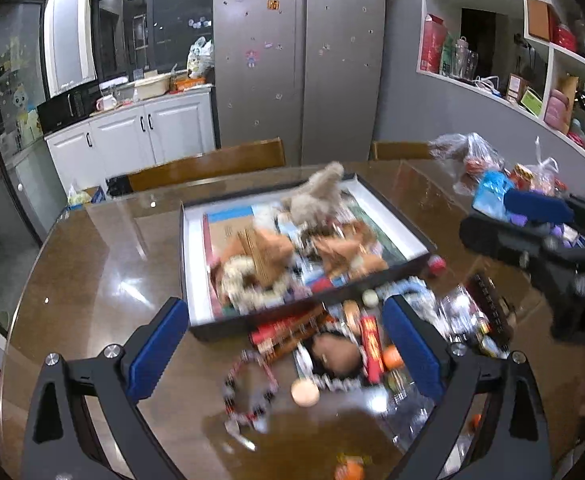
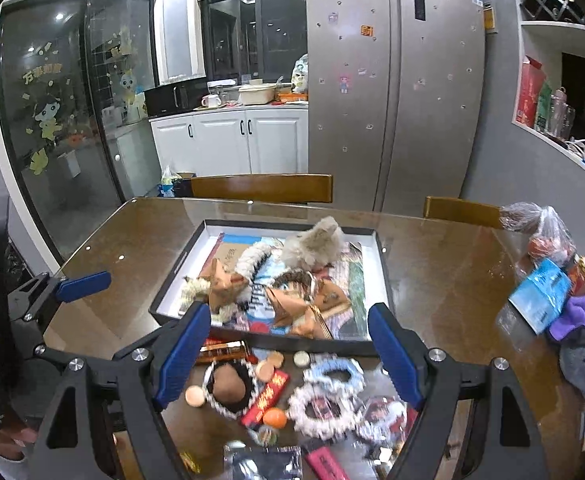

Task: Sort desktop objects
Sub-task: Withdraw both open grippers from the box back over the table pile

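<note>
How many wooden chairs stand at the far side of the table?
2. Left chair sits behind the tray; right chair stands further right, near the fridge. Others may be hidden out of frame.

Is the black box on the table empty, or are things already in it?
Not empty. The box lies open, and inside are a fluffy beige toy, a white scrunchie and brown pieces over printed sheets.

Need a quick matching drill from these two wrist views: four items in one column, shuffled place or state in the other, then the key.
1. fluffy beige plush toy
2. small orange fruit
3. purple cloth
4. right tongs

A. on the table's right edge
B. open, holding nothing
C. inside the black tray
D. on the table in front of the tray

Pairs: 1-C, 2-D, 3-A, 4-B
</note>
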